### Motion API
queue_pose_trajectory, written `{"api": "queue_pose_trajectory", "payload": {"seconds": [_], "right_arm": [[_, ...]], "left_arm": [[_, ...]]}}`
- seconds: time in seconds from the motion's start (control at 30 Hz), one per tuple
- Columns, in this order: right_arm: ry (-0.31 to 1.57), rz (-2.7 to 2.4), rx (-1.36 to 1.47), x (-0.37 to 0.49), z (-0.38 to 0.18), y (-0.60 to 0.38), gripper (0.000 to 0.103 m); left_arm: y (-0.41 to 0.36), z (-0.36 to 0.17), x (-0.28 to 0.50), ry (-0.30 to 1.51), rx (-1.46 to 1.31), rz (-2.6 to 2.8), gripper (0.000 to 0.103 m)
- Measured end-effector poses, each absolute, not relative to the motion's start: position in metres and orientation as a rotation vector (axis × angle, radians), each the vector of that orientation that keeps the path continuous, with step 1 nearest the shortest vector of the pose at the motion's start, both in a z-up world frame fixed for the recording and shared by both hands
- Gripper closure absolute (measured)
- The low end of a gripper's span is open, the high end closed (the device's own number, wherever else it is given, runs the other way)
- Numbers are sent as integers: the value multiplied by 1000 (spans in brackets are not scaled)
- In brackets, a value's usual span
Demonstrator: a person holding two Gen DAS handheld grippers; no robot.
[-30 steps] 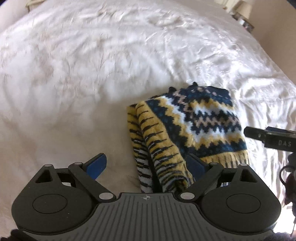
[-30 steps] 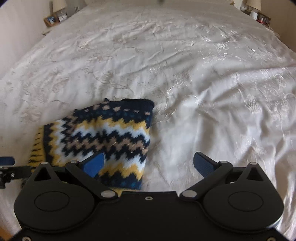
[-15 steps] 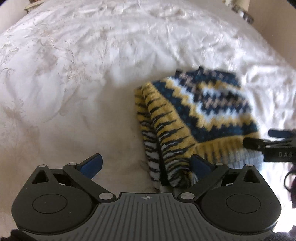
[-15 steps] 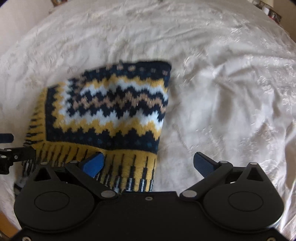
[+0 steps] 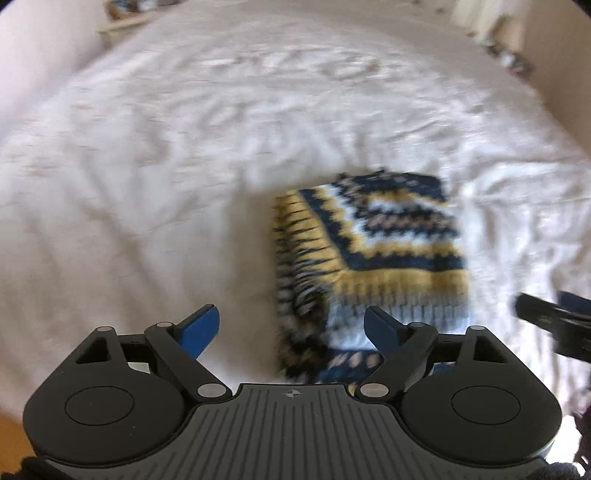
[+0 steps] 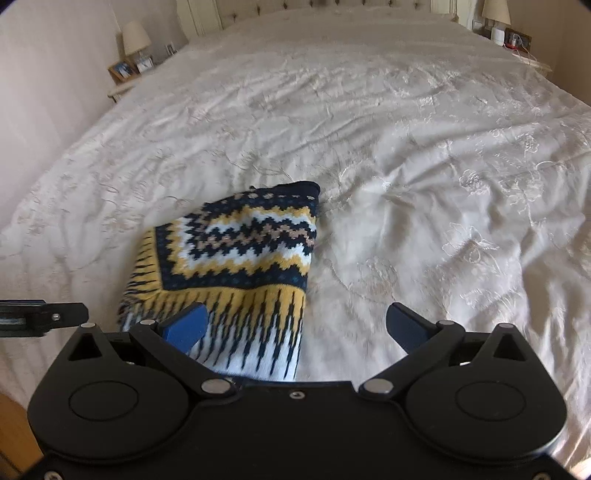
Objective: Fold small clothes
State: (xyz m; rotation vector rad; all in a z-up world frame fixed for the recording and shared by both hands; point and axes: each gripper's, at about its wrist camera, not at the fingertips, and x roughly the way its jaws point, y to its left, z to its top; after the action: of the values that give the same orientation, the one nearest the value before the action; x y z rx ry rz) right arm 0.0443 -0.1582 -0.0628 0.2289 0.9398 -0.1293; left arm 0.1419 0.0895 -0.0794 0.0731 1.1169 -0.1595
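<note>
A folded knit sweater [image 5: 373,251] with navy, yellow and white zigzags lies flat on the white bedspread [image 5: 166,166]. In the right wrist view the sweater [image 6: 240,254] sits left of centre. My left gripper [image 5: 291,328] hovers above its near left corner. The jaws are closing, wide apart, and nothing is pinched between the blue pads. My right gripper [image 6: 297,325] stands open over the sweater's near right corner, holding nothing. Each gripper shows at the edge of the other's view: the right gripper [image 5: 550,325] and the left gripper [image 6: 40,314].
The embroidered bedspread [image 6: 424,155] stretches far ahead and to the right. Bedside tables with lamps stand at the far left [image 6: 135,40] and far right [image 6: 496,16] by the headboard [image 6: 314,5]. Wooden floor [image 6: 11,428] shows at the bed's near left edge.
Both grippers have pulled back and risen from the sweater, so more of the bed shows. The sweater stays folded on the bed. The left view is now blurred by motion.
</note>
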Motion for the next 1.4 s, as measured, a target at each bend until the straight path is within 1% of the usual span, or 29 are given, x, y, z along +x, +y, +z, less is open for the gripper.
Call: {"api": "queue_pose_trajectory", "payload": {"seconds": [0.13,0.33,0.6,0.83,1.0,1.4], "right_arm": [[911,-101,227,23,-50,-154,1],[855,-101,185,-4,-28,-142,1],[770,-168,139,-28,0,-123,1],[765,-146,181,-42,7,-111,1],[757,-160,160,-52,11,-102,1],[768,-127,187,-66,8,-92,1]], "left_arm": [[85,-66,124,1080,104,-69,18],[87,-43,99,1016,58,-88,19],[77,-24,73,933,161,-26,19],[84,-21,55,939,121,-66,19],[87,-21,43,942,113,-78,19],[94,-19,23,944,114,-84,19]]}}
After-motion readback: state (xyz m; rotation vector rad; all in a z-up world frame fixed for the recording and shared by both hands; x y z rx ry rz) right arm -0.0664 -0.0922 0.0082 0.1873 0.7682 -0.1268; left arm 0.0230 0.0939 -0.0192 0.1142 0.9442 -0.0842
